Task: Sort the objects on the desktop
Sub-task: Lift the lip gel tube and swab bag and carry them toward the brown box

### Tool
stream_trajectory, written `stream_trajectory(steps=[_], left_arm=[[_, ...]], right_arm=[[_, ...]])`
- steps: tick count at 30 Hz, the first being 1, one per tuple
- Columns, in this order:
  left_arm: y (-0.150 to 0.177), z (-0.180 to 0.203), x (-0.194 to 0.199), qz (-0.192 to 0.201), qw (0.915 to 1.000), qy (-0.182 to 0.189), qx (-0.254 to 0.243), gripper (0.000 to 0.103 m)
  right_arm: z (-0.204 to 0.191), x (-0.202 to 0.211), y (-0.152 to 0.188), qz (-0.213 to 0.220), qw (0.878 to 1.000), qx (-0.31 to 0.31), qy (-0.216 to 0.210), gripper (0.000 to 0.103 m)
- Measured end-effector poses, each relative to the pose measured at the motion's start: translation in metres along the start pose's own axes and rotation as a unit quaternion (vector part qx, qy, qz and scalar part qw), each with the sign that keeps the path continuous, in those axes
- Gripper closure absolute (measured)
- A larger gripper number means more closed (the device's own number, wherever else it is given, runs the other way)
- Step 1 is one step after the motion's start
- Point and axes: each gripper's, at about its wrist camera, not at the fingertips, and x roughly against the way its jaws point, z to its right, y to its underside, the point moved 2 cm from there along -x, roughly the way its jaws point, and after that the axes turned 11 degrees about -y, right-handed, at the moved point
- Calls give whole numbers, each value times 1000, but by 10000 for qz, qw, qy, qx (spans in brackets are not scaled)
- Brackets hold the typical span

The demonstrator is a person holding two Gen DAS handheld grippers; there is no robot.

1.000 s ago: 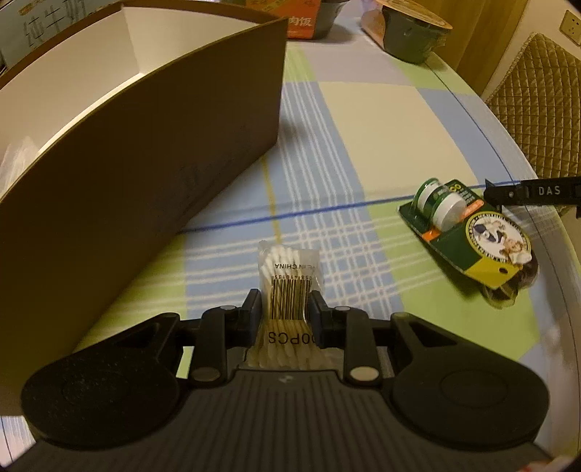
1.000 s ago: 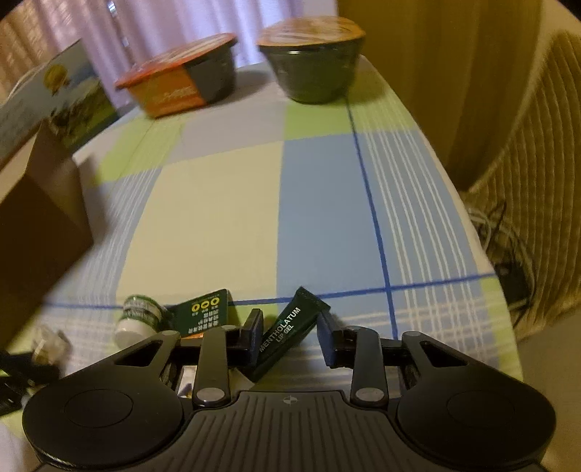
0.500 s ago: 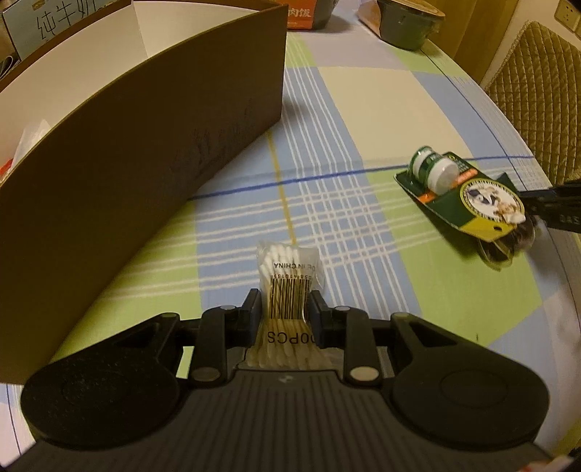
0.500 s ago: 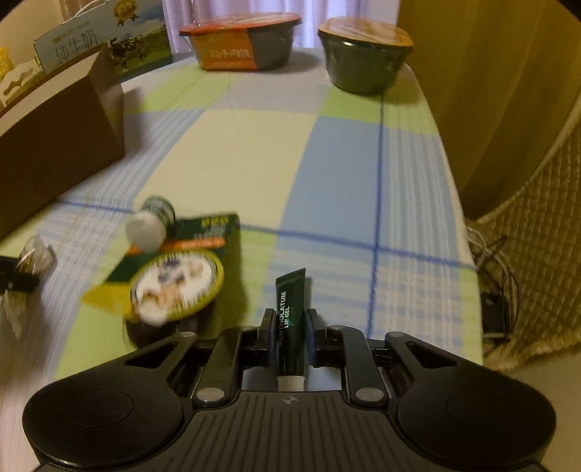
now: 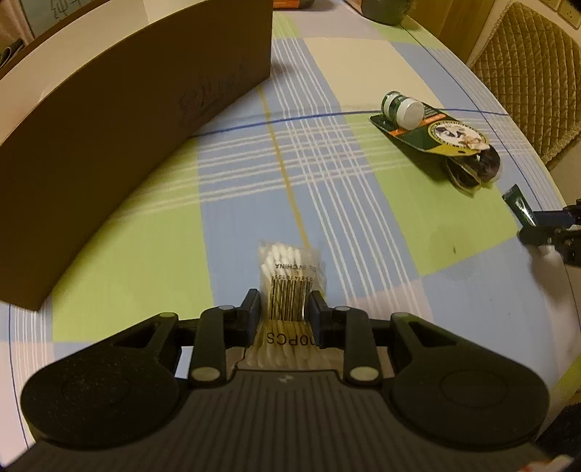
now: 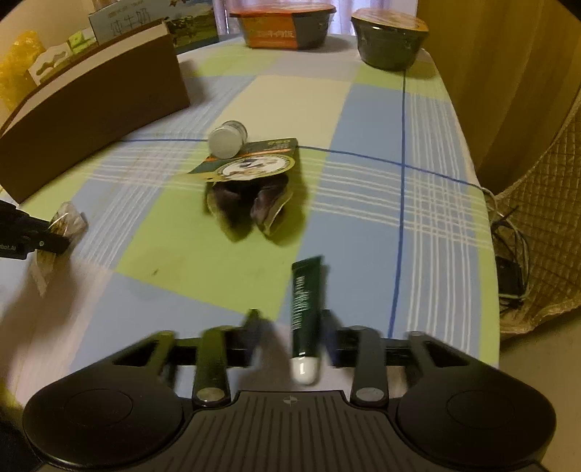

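My left gripper (image 5: 284, 303) is shut on a clear packet of cotton swabs (image 5: 288, 270) and holds it above the checked tablecloth; it also shows at the left of the right wrist view (image 6: 60, 225). My right gripper (image 6: 290, 323) has its jaws spread, blurred by motion. A dark green lip gel tube (image 6: 305, 312) with a white cap stands between them, close to the right finger. The tube also shows in the left wrist view (image 5: 519, 208). A green-labelled white bottle (image 6: 227, 139) lies on a green card pack (image 6: 250, 167).
A long brown open box (image 5: 120, 109) stands to the left, and shows in the right wrist view (image 6: 94, 109). Two lidded food bowls (image 6: 287, 25) (image 6: 390, 38) and a milk carton (image 6: 127, 25) are at the back. A quilted chair (image 5: 526, 72) is beyond the table's right edge.
My right gripper's jaws have spread apart around the lip gel tube and it has pulled back. My left gripper has pulled back too, still holding the swabs.
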Motion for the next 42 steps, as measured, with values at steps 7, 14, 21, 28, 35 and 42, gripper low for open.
stream_trajectory(steps=[7,14,21,28,35,42], left_arm=[[-2,3,-1,148,9998,-76,-58,73],[6,5,2,208,9997,-103,-5,80],[18,8,10,145,9998,-101,28,81],[30,8,17,70,9998,-57,167,83],[43,-3,27,43,9992,50,395,84],[44,-20,47,213,9972,154,700,84]], right_arm=[[1,-4,-1,97,9995,8,294,59],[-9,0,7,1,9996,164,226,79],[-24,2,15,-131,9995,271,4,90],[-40,1,17,-324,9980,168,-511,90],[-60,2,12,-357,9939,265,-1006,90],[-78,12,-9,-170,9907,411,-1288,90]])
